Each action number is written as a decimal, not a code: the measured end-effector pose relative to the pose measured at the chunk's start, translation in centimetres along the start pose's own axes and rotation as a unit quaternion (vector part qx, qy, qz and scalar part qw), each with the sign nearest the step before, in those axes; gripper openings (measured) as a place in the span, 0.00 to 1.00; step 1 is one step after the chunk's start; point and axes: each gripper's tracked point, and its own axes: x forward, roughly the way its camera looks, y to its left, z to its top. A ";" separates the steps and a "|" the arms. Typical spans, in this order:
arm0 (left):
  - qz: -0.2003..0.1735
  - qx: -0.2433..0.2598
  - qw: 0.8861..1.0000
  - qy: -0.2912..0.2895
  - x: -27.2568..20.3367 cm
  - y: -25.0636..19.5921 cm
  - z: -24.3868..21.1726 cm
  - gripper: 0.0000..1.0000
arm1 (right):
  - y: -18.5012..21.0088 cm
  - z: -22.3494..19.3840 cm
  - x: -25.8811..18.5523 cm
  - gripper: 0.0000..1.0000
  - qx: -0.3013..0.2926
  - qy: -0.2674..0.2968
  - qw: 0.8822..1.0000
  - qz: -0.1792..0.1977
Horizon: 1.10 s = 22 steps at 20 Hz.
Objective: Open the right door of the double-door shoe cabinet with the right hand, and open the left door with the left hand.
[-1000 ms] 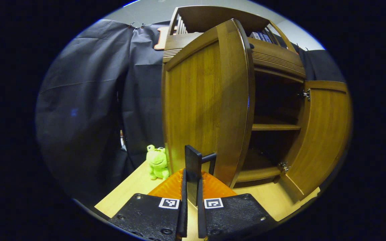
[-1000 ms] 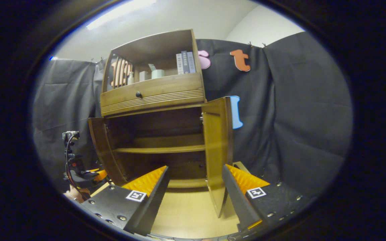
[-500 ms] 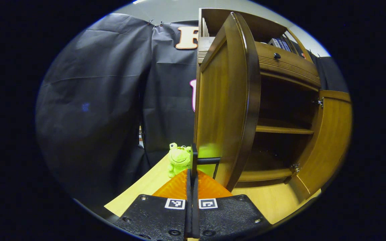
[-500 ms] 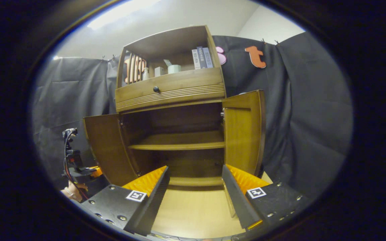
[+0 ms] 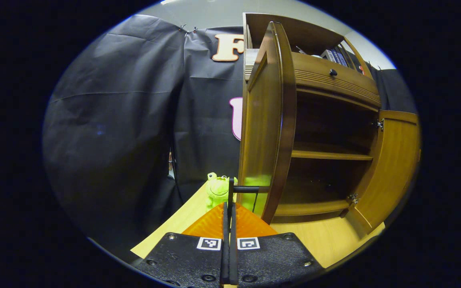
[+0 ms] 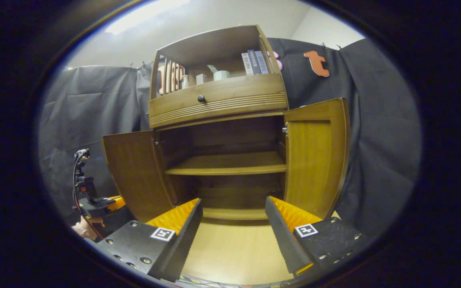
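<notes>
Green frog toy point(image 5: 217, 191) beside left door point(image 5: 263, 120); left tool point(image 5: 229, 208) pinching door handle point(image 5: 241, 189); right tool point(image 6: 233, 208) spread.

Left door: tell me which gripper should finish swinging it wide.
Left. The left gripper has its jaws shut on the left door's handle, so it can likely keep pulling. The right gripper hangs with jaws open before the cabinet, beside the open right door.
</notes>
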 end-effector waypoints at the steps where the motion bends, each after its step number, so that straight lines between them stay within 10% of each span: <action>1: 0.004 0.000 1.000 0.001 -0.1 0.3 0.1 0.01 | 0.0 0.0 0.0 0.93 -0.001 0.001 1.000 0.001; 13: 0.045 -0.009 0.999 -0.017 -2.7 3.8 1.4 0.01 | 1.2 -0.5 0.6 0.93 0.017 0.016 0.999 0.022; 22: 0.000 -0.020 0.999 -0.036 -4.6 -1.2 3.5 0.00 | 1.2 0.0 0.9 0.93 0.008 0.008 0.999 0.035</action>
